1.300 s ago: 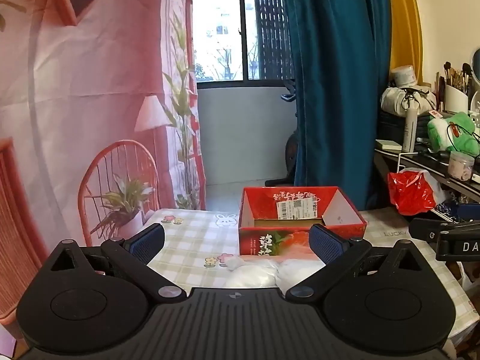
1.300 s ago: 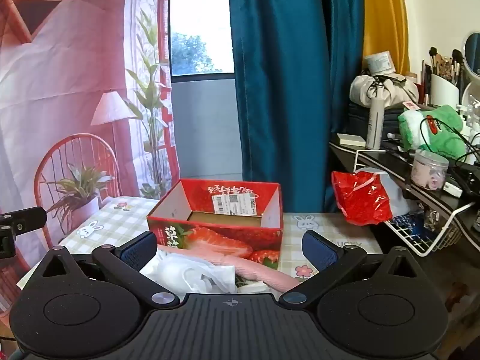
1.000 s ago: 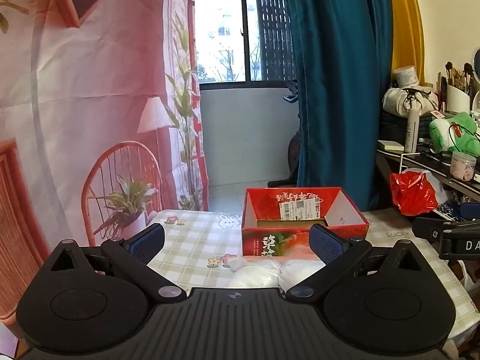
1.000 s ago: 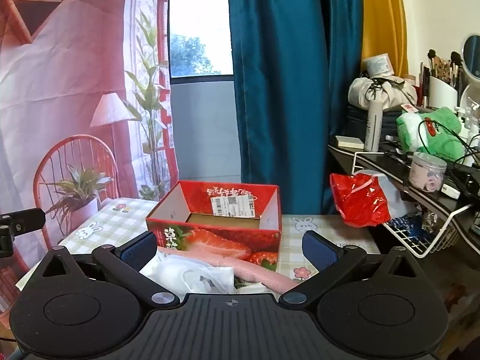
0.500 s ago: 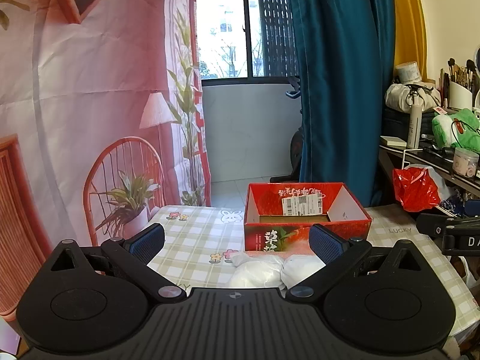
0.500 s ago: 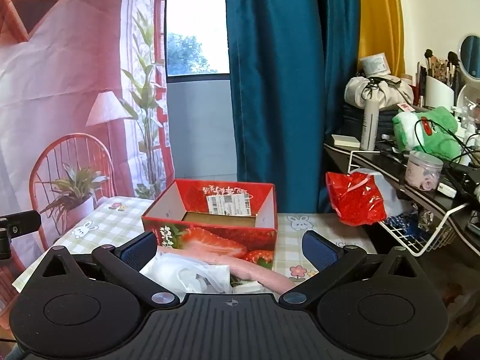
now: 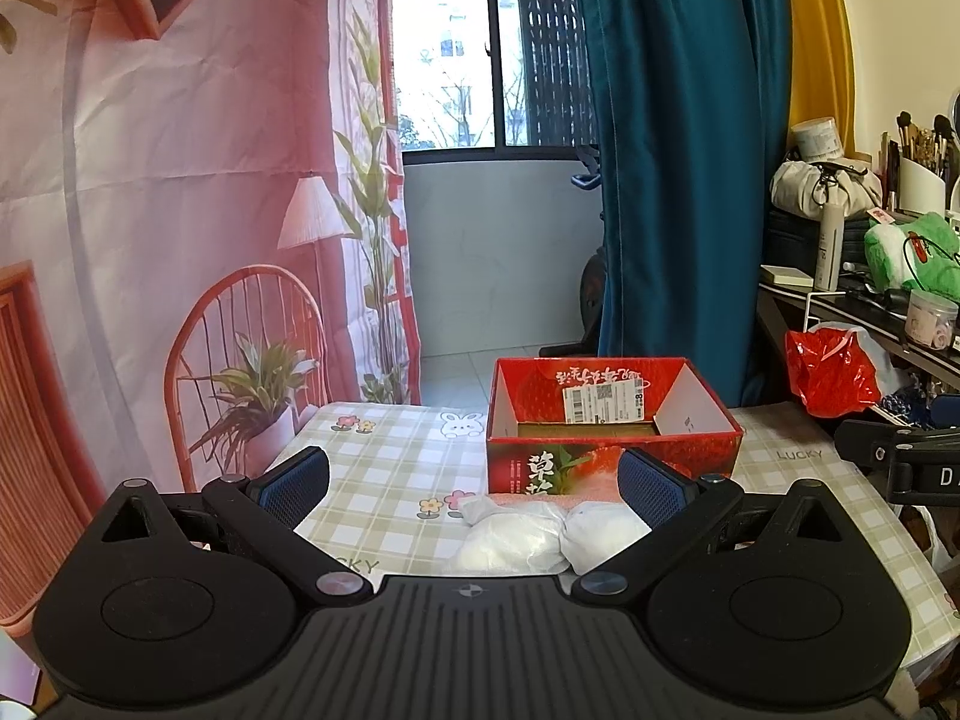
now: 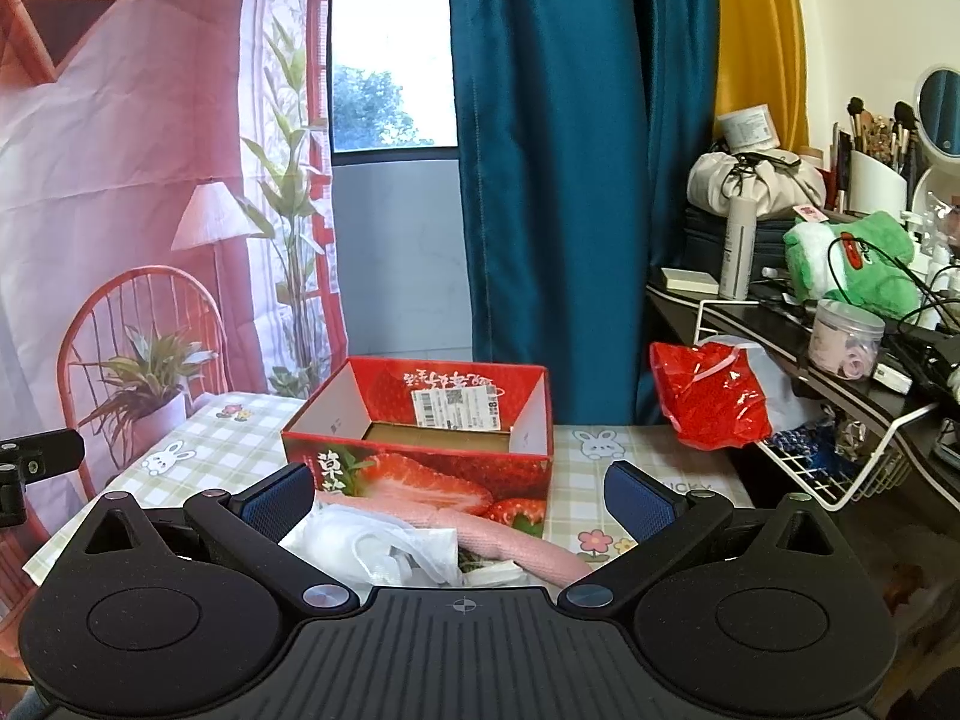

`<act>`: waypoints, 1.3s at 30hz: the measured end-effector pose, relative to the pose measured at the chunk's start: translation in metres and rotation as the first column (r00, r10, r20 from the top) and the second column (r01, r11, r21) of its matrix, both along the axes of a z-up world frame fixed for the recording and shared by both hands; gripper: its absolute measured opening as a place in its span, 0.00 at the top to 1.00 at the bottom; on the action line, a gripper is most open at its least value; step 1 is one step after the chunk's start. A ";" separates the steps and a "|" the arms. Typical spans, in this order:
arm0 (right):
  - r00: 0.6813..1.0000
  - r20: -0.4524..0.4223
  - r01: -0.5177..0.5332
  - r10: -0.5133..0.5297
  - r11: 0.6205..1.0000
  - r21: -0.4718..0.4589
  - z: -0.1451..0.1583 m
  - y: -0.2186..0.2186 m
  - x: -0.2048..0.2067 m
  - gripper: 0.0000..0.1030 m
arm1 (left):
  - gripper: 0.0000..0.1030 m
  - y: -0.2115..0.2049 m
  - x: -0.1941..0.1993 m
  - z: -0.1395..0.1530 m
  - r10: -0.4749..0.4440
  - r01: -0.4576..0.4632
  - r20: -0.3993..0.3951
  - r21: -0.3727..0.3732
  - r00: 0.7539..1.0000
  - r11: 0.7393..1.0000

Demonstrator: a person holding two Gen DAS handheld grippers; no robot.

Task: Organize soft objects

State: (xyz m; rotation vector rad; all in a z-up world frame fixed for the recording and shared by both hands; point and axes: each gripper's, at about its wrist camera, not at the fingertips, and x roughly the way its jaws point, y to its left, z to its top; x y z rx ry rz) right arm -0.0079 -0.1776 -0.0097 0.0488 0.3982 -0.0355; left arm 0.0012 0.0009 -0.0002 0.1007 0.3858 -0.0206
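Observation:
A red strawberry-print cardboard box (image 7: 606,450) (image 8: 432,450) stands open on the checked tablecloth (image 7: 390,480), with only brown card showing inside. In front of it lie white soft bundles (image 7: 528,534) (image 8: 372,546) and a pink rolled cloth (image 8: 480,534). My left gripper (image 7: 474,486) hovers open above the white bundles, holding nothing. My right gripper (image 8: 459,498) is open too, with the white bundle and pink cloth below and between its fingers, untouched.
A red plastic bag (image 8: 708,396) hangs at the table's right edge beside a white wire basket (image 8: 840,468). A cluttered dark shelf (image 8: 840,324) with a green plush (image 8: 858,264) runs along the right. A teal curtain (image 8: 570,180) hangs behind the box.
Both views have shifted slightly, with the box and bundles sitting a little lower and nearer in frame. Both grippers stay open and nothing was picked up.

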 end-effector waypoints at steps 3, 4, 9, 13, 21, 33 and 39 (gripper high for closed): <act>1.000 0.000 -0.001 0.001 1.000 0.000 0.000 0.001 0.000 0.00 | 0.00 0.000 0.000 -0.001 0.000 0.000 -0.003 -0.002 1.000 1.000; 1.000 0.000 -0.002 0.002 1.000 -0.001 0.000 0.001 0.000 0.00 | 0.00 0.000 0.000 0.000 0.000 0.000 -0.004 -0.003 1.000 1.000; 1.000 0.000 -0.001 0.001 1.000 -0.002 0.000 0.001 0.000 0.00 | 0.00 0.001 0.000 -0.001 -0.001 0.001 -0.005 -0.004 1.000 1.000; 1.000 -0.002 -0.001 0.001 1.000 -0.002 0.000 0.002 0.000 0.00 | 0.00 0.001 0.000 -0.002 -0.002 0.002 -0.010 -0.006 1.000 1.000; 1.000 -0.003 -0.002 0.002 1.000 -0.001 -0.001 0.002 0.000 0.00 | 0.00 0.002 0.003 -0.002 -0.004 0.004 -0.019 -0.013 1.000 1.000; 1.000 -0.002 -0.002 0.002 1.000 -0.002 -0.001 0.002 0.000 0.00 | 0.00 0.003 0.003 -0.003 -0.004 0.004 -0.019 -0.015 1.000 1.000; 1.000 -0.001 -0.002 0.002 1.000 -0.001 -0.001 0.001 0.000 0.00 | 0.00 0.003 0.003 -0.003 -0.005 0.004 -0.019 -0.015 1.000 1.000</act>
